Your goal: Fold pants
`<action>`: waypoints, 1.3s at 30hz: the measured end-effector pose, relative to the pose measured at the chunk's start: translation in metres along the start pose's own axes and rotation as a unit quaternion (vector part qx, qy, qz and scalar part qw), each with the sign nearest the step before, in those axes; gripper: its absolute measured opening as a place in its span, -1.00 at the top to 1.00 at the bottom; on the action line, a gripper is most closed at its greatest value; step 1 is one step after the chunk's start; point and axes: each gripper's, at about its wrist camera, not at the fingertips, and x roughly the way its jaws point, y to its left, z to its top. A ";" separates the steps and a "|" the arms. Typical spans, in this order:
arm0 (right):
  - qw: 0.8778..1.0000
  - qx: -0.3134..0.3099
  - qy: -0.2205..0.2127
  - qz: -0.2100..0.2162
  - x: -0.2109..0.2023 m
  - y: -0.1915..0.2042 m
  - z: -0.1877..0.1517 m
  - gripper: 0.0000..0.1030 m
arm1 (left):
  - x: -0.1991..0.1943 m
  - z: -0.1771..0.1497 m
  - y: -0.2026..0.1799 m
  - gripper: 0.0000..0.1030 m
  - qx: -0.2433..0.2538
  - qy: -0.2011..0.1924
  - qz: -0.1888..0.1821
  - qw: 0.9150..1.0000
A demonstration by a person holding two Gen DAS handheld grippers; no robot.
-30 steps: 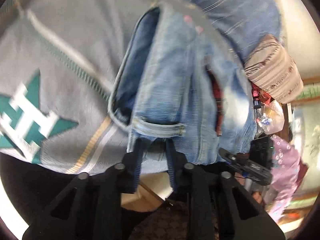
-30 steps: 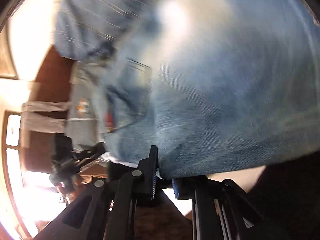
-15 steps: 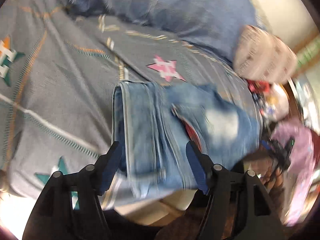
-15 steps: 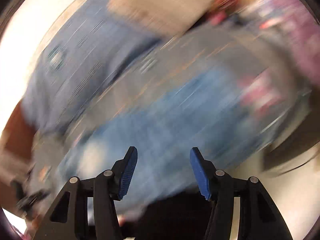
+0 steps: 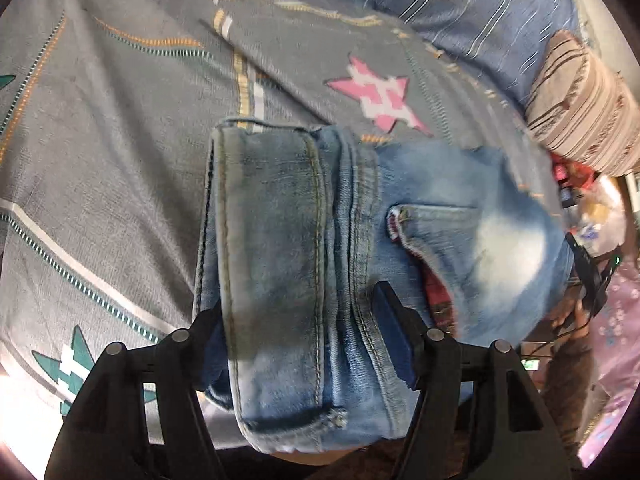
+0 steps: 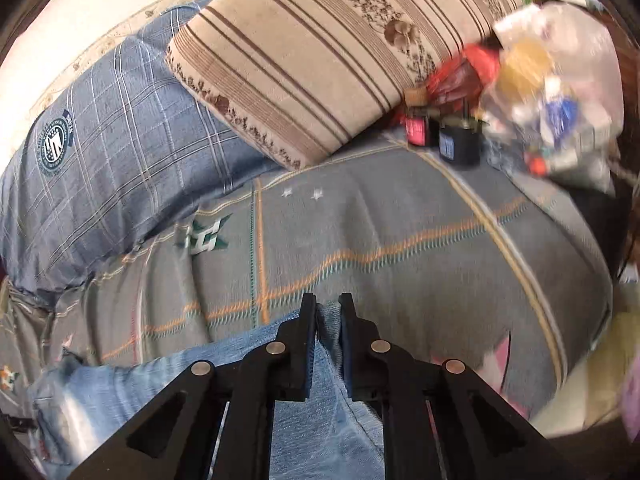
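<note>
Light-blue jeans (image 5: pixel 304 248) lie folded on a grey bedspread (image 5: pixel 104 128), with a back pocket and faded patch to the right. My left gripper (image 5: pixel 298 320) is open, its fingers spread on either side of the folded denim near the bed's front edge. In the right wrist view the jeans (image 6: pixel 132 380) spread out to the lower left. My right gripper (image 6: pixel 328 320) is shut on a pinched edge of the jeans, low over the bedspread (image 6: pixel 400 216).
A blue plaid pillow (image 6: pixel 120 148) and a beige striped cushion (image 6: pixel 304 52) lie at the bed's far side. A clear plastic bag of small items (image 6: pixel 560 96), a red item and a black adapter (image 6: pixel 456 144) sit at the far right. Pink fabric (image 5: pixel 612 364) is beside the bed.
Both grippers let go of the lifted jeans, which now lie folded on the bed. The left gripper stays open around the fold. The right gripper swung round and closed on the denim edge.
</note>
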 end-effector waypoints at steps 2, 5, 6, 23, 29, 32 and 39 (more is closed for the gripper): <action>0.998 -0.011 0.055 -0.023 0.033 0.001 -0.006 0.74 | 0.002 0.002 0.002 -0.28 -0.012 0.004 -0.002 1.000; 0.998 -0.031 0.042 -0.038 0.025 0.009 -0.007 0.56 | -0.012 -0.003 -0.001 -0.27 0.007 0.004 -0.001 1.000; 0.998 -0.029 0.029 -0.036 0.011 0.010 -0.006 0.53 | -0.019 -0.007 -0.003 -0.27 0.024 0.003 0.004 1.000; 0.985 0.172 0.030 0.016 -0.066 -0.041 -0.136 -0.18 | -0.010 -0.022 -0.051 -0.27 0.080 0.015 -0.035 0.996; 0.974 0.215 0.013 0.065 -0.067 -0.059 -0.136 0.96 | -0.009 -0.021 -0.041 -0.27 0.055 0.021 -0.041 0.997; 0.977 0.205 -0.001 0.061 -0.081 -0.063 -0.142 0.96 | -0.005 -0.020 -0.041 -0.27 0.058 0.026 -0.031 0.998; 0.950 0.295 -0.004 0.101 -0.080 -0.086 -0.173 0.55 | -0.040 -0.020 -0.094 -0.30 0.159 -0.006 -0.012 0.987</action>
